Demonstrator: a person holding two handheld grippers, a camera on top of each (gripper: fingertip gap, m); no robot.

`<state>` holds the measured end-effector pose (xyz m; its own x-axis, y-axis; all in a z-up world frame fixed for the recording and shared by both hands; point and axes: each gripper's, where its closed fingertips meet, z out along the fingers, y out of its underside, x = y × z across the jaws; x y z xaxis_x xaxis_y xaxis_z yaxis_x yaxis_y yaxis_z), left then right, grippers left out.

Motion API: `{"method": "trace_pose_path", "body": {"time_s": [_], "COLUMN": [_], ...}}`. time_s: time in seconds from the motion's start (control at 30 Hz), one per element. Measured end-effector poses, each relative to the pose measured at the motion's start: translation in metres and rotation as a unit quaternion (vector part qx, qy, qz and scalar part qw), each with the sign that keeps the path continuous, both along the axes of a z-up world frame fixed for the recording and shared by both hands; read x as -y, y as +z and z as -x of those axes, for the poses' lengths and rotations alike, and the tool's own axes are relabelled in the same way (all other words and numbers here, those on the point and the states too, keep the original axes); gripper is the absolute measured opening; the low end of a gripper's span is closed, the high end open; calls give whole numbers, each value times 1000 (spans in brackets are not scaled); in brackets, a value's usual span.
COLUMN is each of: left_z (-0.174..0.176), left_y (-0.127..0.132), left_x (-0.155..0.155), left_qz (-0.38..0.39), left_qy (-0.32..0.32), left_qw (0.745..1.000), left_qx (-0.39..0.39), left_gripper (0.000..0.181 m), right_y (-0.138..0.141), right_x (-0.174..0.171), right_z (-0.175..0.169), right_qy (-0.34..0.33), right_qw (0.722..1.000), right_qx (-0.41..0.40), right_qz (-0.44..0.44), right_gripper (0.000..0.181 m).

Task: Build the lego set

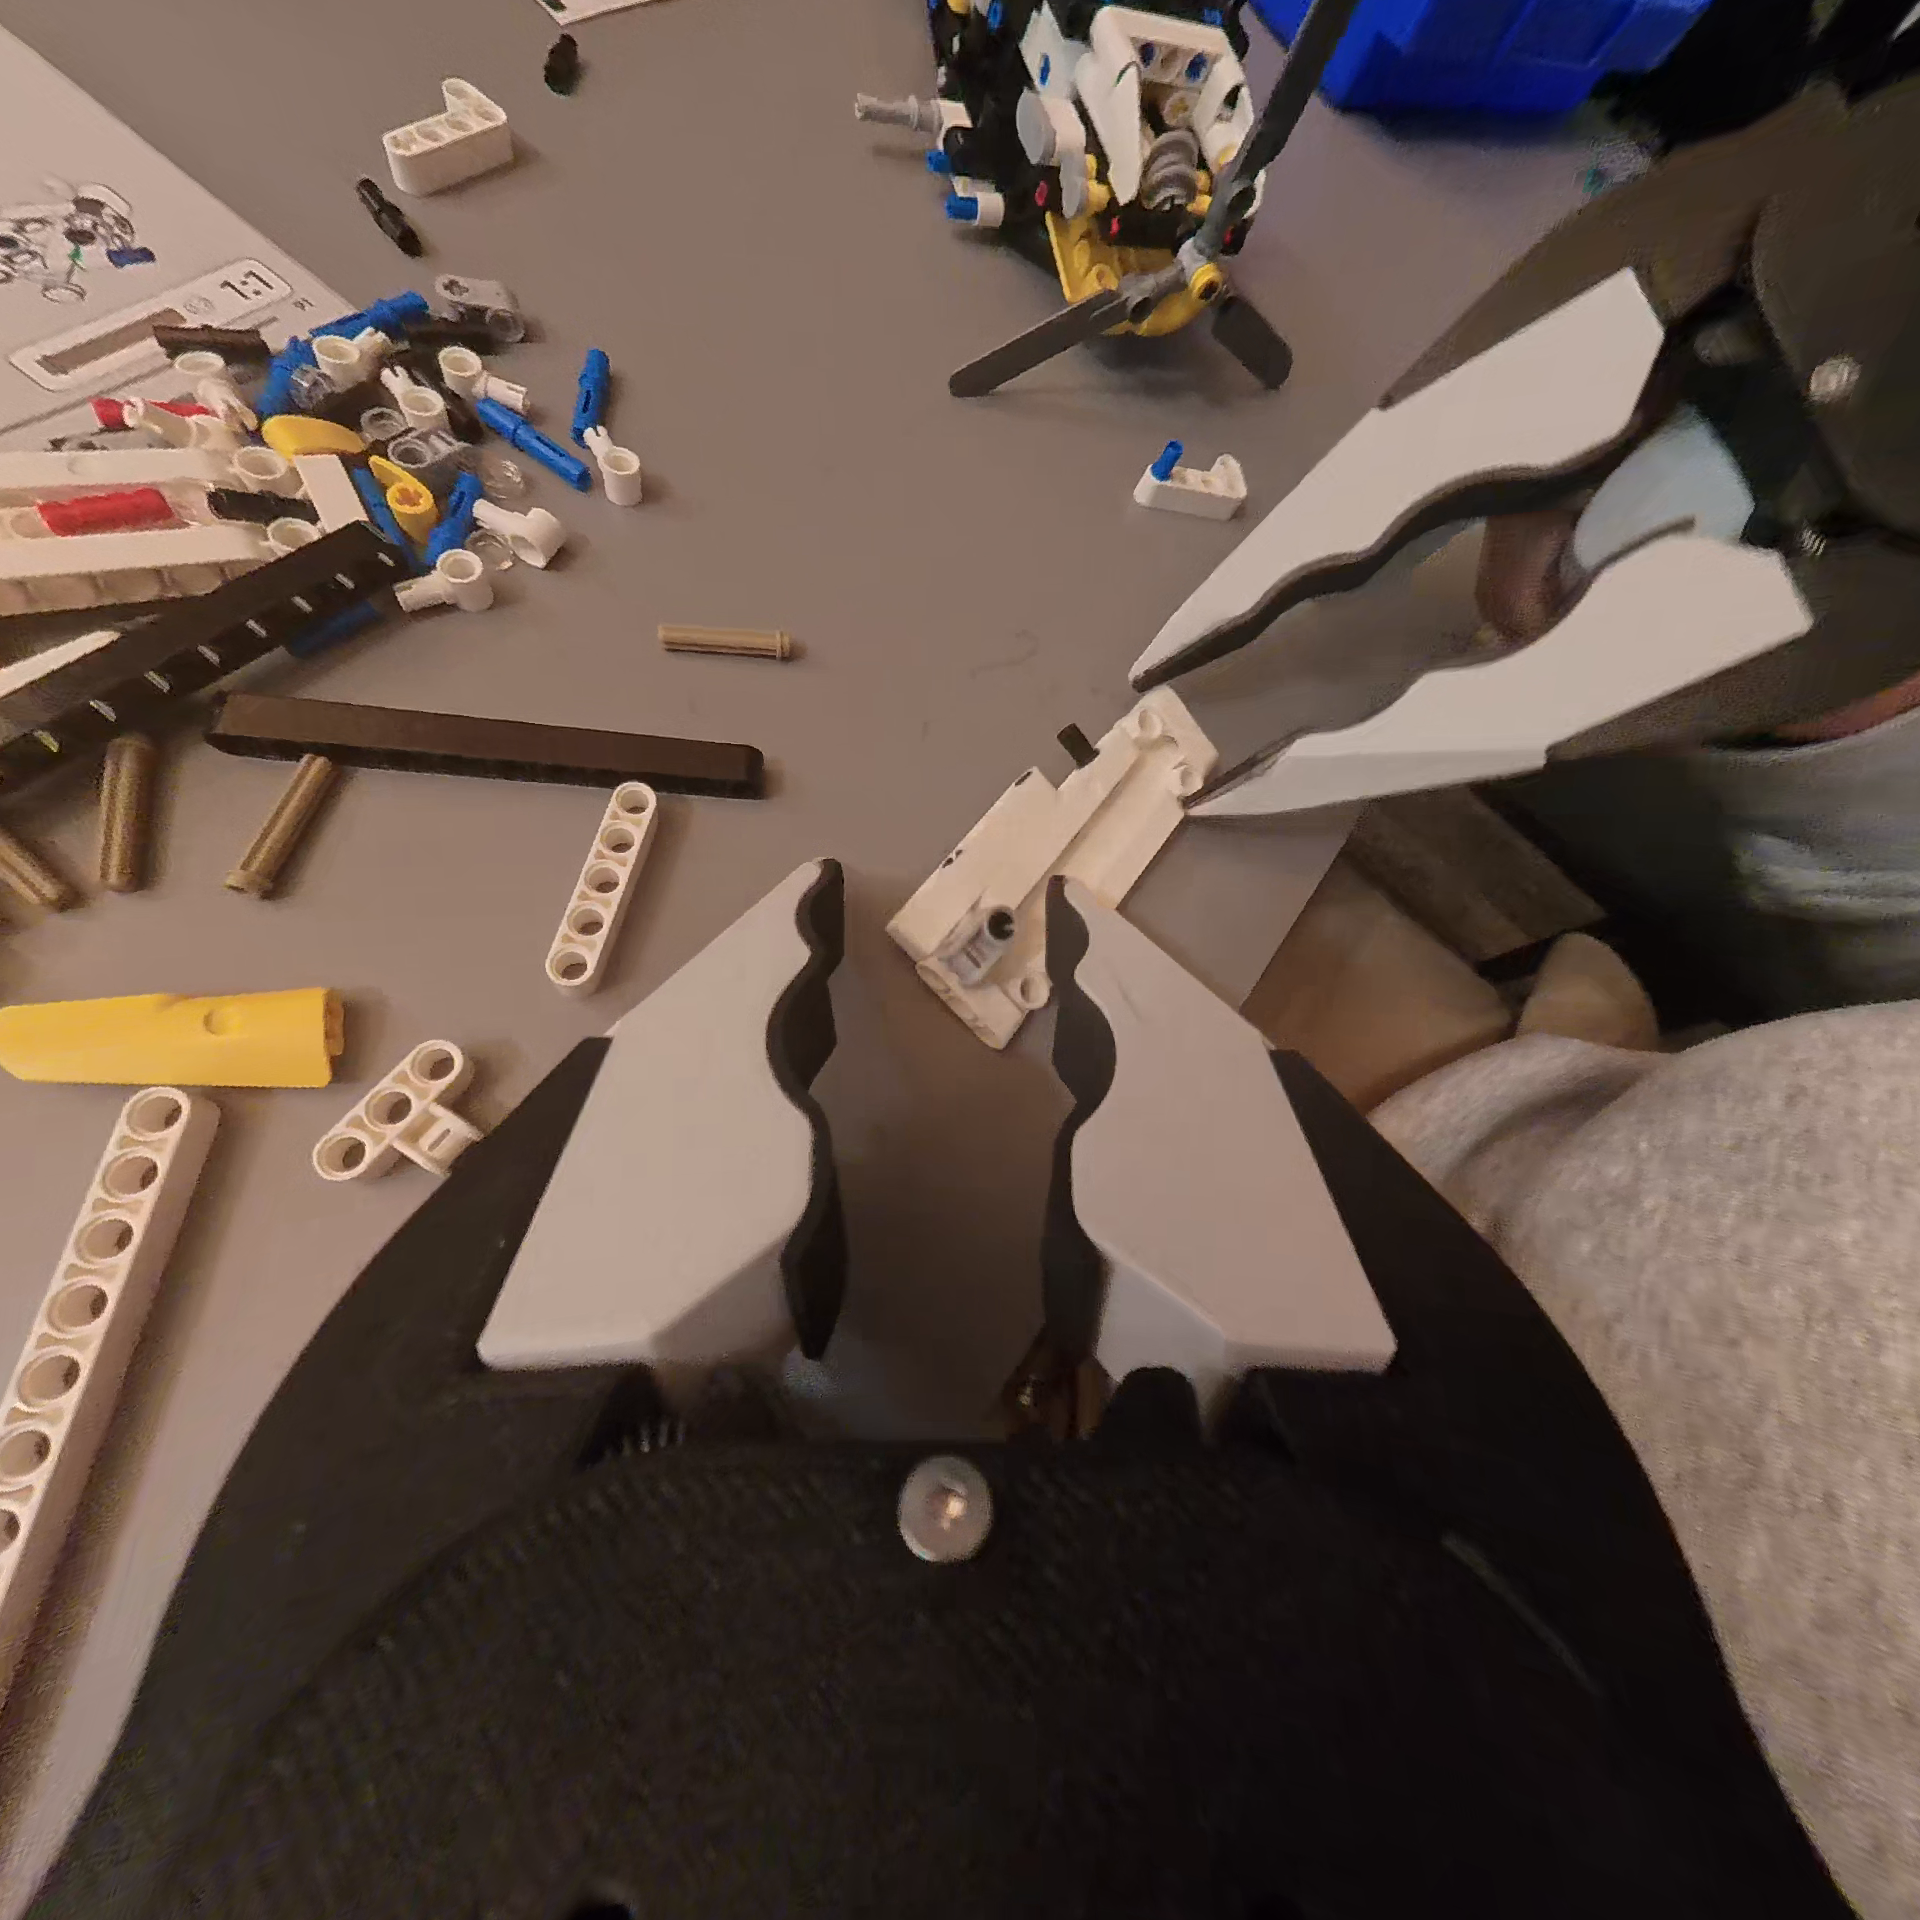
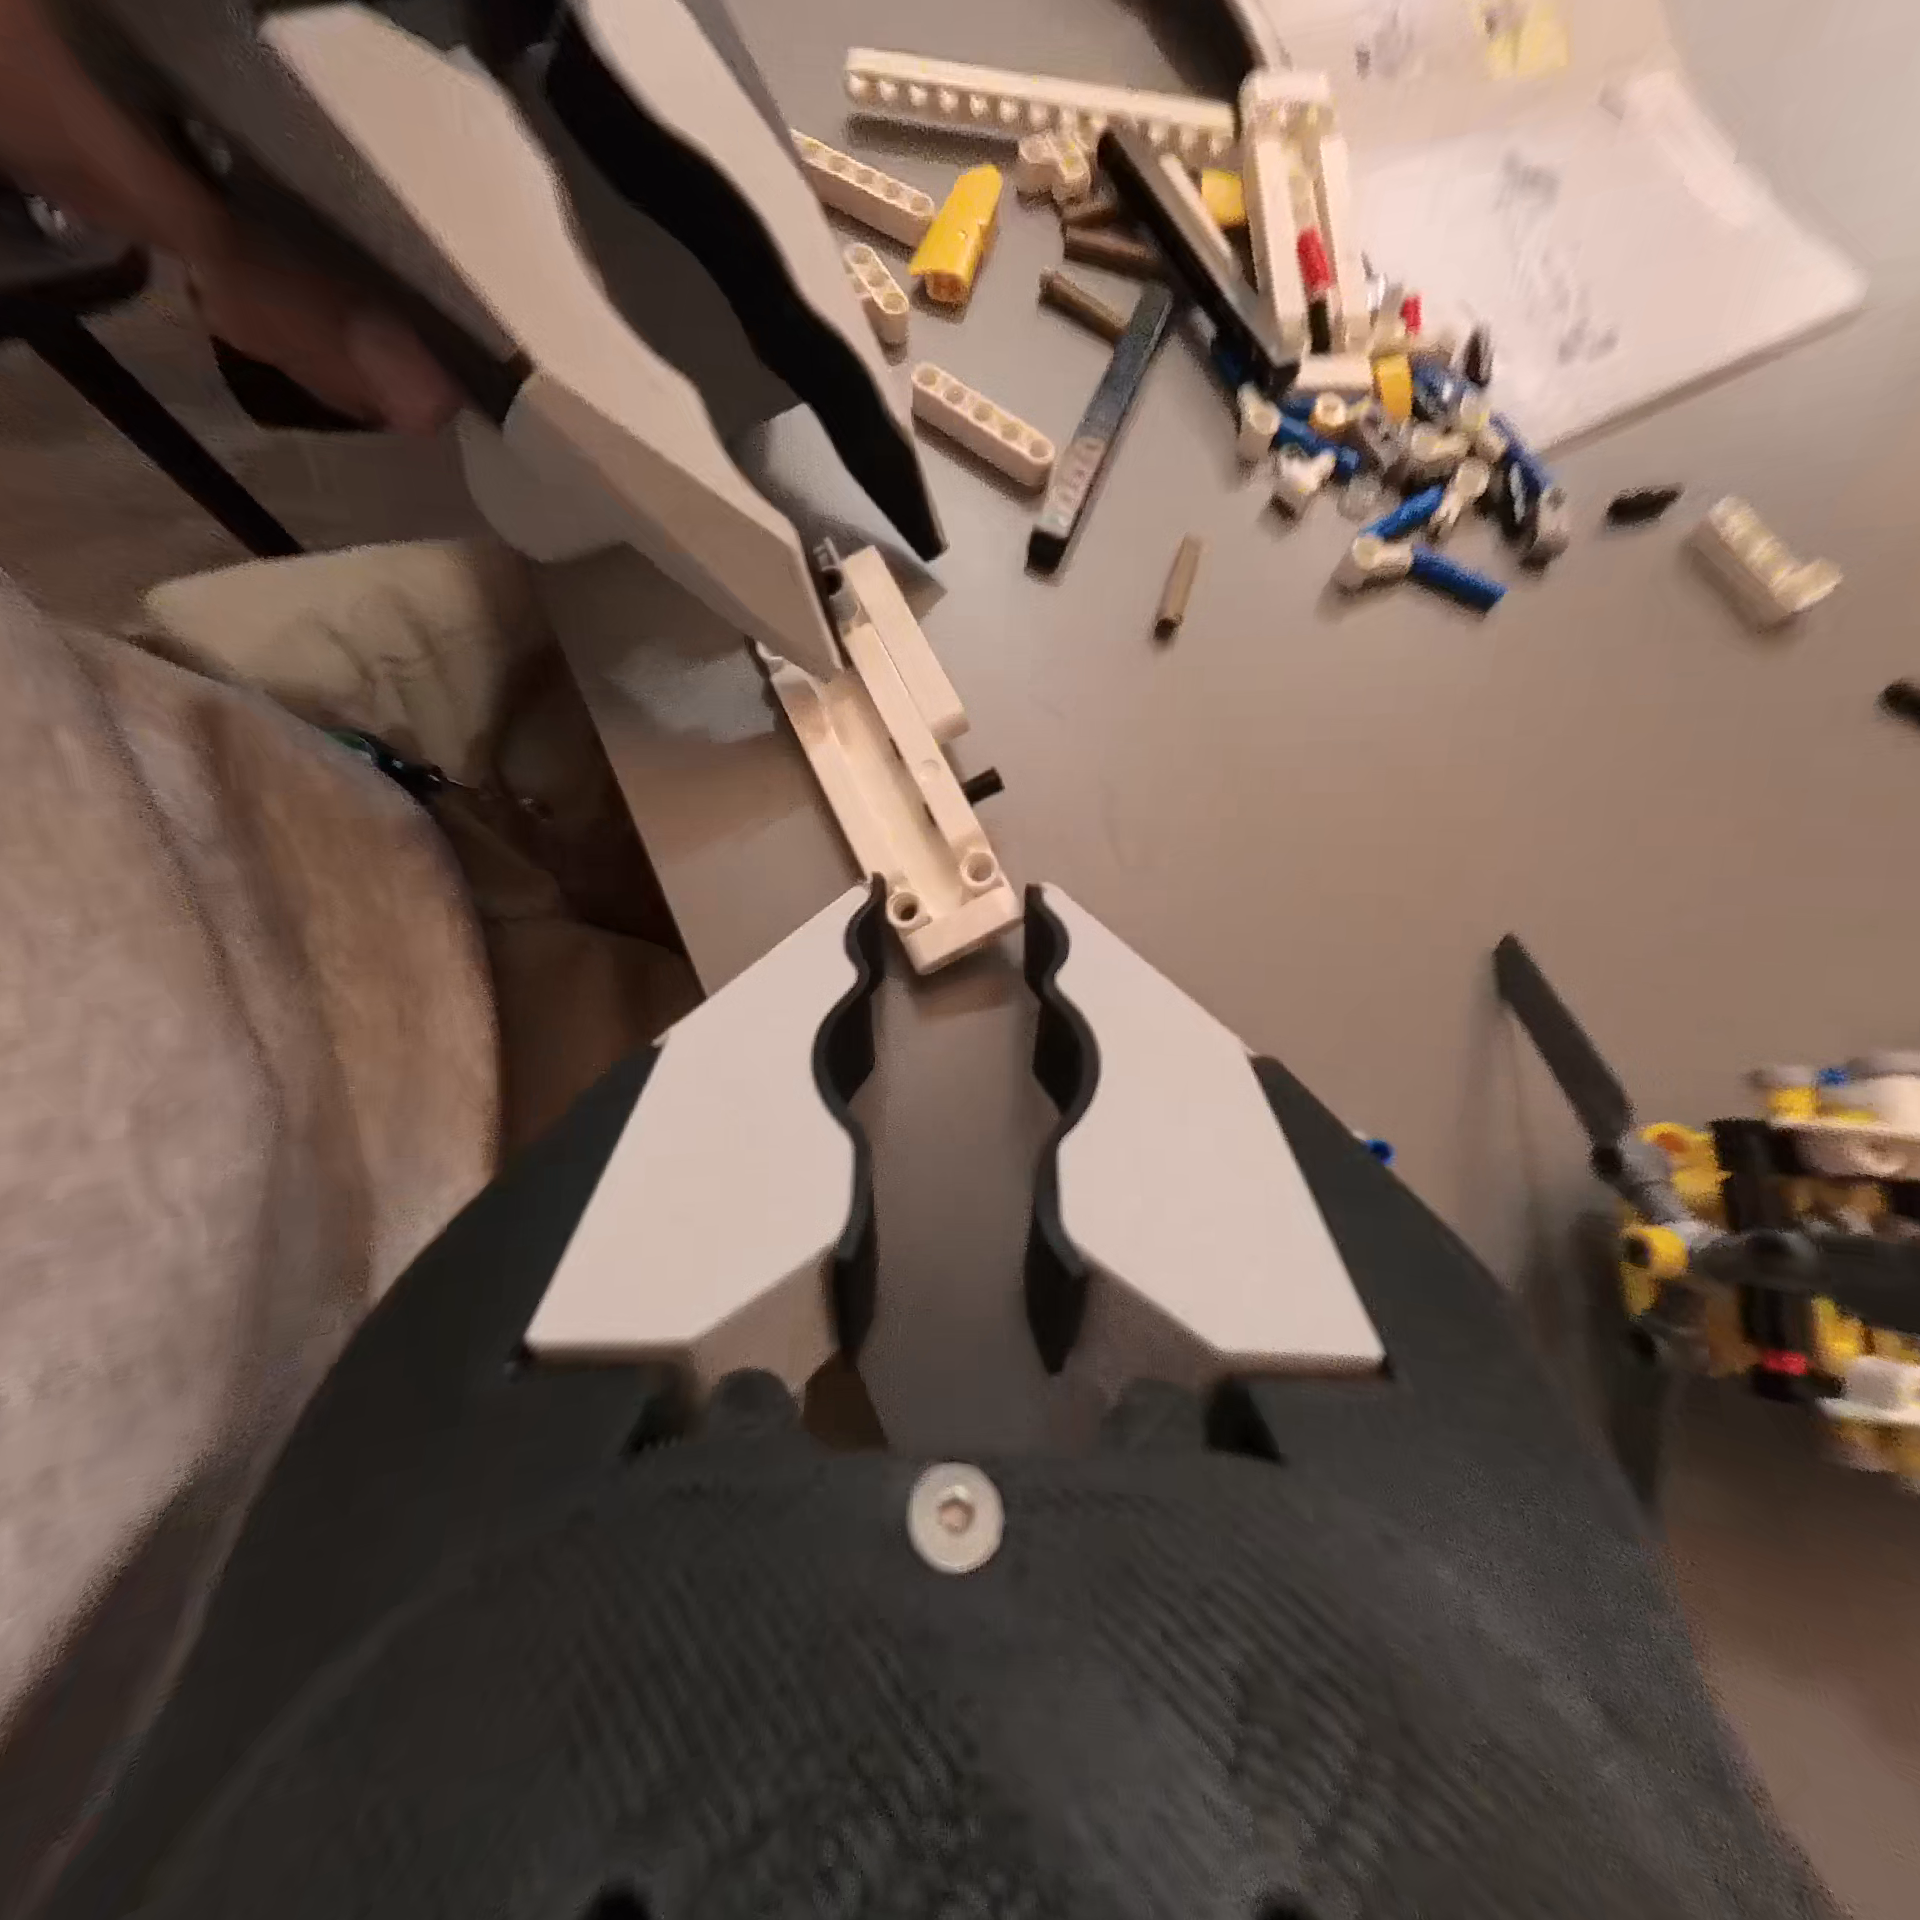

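A white Lego sub-assembly (image 1: pixel 1039 862) with a black pin and a grey pin sits at the table's near edge, between both grippers. It also shows in the right wrist view (image 2: pixel 914 769). My right gripper (image 2: pixel 948 896) is closed on one end of it and shows at the upper right of the left wrist view (image 1: pixel 1166 738). My left gripper (image 1: pixel 945 883) is open, its jaws either side of the other end; one finger touches it. The partly built yellow, white and black helicopter model (image 1: pixel 1122 156) stands at the back.
A pile of small blue, white and black parts (image 1: pixel 416 436) lies on the instruction booklet (image 1: pixel 104 260). A long black beam (image 1: pixel 488 743), a white five-hole beam (image 1: pixel 603 883), a yellow panel (image 1: pixel 177 1039) and a tan pin (image 1: pixel 727 641) lie loose. A blue bin (image 1: pixel 1507 42) stands at the back. The tan pin (image 1: pixel 727 641) is about 6 cm from my left fingertips. The right camera catches it too, in the right wrist view (image 2: pixel 1179 583).
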<state>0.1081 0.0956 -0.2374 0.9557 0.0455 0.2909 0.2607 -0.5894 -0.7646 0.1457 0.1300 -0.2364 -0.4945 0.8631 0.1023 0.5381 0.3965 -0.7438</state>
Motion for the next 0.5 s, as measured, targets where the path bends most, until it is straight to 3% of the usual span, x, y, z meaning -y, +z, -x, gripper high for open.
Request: {"method": "trace_pose_path", "body": {"time_s": [0.27, 0.5], "left_z": [-6, -18], "left_y": [7, 8], "left_x": [2, -1], "left_qz": [-20, -24], "left_qy": [-21, -55], "left_qw": [998, 998], "left_qx": [51, 27], "left_gripper": [31, 16], "right_y": [7, 3], "right_x": [1, -2], "right_z": [4, 1], "right_qy": [44, 39], "right_qw": [962, 962], "right_qx": [-155, -149], "right_qz": [-220, -225], "right_gripper": [25, 25]}}
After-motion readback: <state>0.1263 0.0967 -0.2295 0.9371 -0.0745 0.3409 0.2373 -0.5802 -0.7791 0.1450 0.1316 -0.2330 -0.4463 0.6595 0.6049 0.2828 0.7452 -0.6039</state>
